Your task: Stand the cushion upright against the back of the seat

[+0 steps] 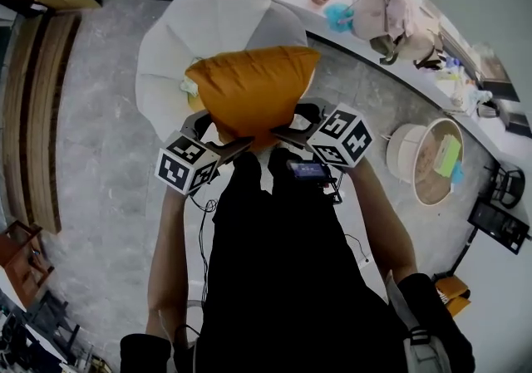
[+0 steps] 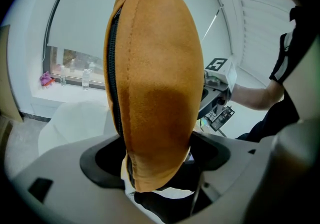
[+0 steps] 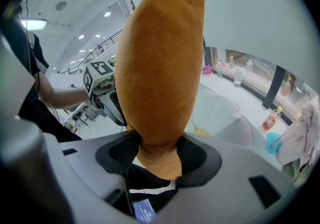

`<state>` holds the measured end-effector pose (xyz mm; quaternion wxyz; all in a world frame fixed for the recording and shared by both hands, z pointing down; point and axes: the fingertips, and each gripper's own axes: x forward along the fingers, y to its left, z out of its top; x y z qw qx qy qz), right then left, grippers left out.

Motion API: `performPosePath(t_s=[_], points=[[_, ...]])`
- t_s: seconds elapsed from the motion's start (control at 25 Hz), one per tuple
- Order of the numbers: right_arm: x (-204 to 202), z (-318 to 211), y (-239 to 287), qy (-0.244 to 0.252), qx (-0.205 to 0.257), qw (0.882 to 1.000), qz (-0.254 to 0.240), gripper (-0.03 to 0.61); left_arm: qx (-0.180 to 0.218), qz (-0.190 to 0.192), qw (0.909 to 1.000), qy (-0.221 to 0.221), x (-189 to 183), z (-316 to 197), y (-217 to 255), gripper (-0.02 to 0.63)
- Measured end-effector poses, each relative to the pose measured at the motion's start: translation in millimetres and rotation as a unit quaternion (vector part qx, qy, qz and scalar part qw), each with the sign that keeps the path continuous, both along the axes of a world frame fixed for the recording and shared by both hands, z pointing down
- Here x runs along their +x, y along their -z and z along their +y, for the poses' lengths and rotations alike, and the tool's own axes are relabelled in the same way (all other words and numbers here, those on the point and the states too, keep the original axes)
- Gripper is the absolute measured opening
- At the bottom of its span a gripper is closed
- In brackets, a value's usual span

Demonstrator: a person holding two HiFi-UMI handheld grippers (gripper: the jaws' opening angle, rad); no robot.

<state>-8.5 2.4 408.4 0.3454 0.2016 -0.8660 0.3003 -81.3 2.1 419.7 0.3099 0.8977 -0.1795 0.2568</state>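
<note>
Jaws of left gripper and right gripper pinch the cushion.

Grey marbled floor, wooden slats

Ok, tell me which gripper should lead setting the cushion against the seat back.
Right, probably: the right gripper pinches the cushion tightly between its jaws, while the left gripper looks looser on it.

Right gripper has its black pads pinched on the bottom corner of the cushion, which stands upright, orange, filling mid-frame. Left of the cushion, the left gripper with its marker cube meets the cushion's edge, a person's forearm trailing further left. Right of the cushion, behind it, sits a white seat.
</note>
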Motion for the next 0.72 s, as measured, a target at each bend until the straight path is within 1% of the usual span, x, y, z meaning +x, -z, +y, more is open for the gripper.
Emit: performPosePath(t_s=[0.16,0.28,0.36,0.44,0.56,0.64,0.72], points=[[1.6,-11.8,-12.7,0.009,-0.009,1.0,0.007,0.249,-0.014,-0.004,0.9998,-0.01,0.0,-10.1,-14.1,0.402],[5.5,-21.2,-23.1,0.021,-0.014,1.0,0.006,0.249,-0.031,-0.01,0.9994,-0.006,2.5,-18.0,-25.6,0.4],[9.7,-31.8,-31.1,0.028,-0.017,0.999,0.004,0.249,-0.039,-0.015,0.9991,0.003,6.5,-28.2,-33.9,0.391],[15.1,-45.6,-42.2,0.038,-0.015,0.999,0.004,0.249,-0.037,-0.023,0.9989,0.017,11.9,-41.2,-44.1,0.38],[23.2,-65.2,-65.4,0.055,-0.015,0.998,0.005,0.249,-0.035,-0.043,0.9977,0.039,19.7,-58.5,-65.4,0.367],[29.2,-78.6,-83.8,0.067,-0.023,0.997,0.008,0.247,-0.044,-0.061,0.996,0.049,25.6,-70.4,-81.9,0.359],[37.8,-90.6,-102.3,0.081,-0.035,0.996,0.011,0.245,-0.055,-0.071,0.9942,0.059,34.4,-80.4,-98.9,0.35]])
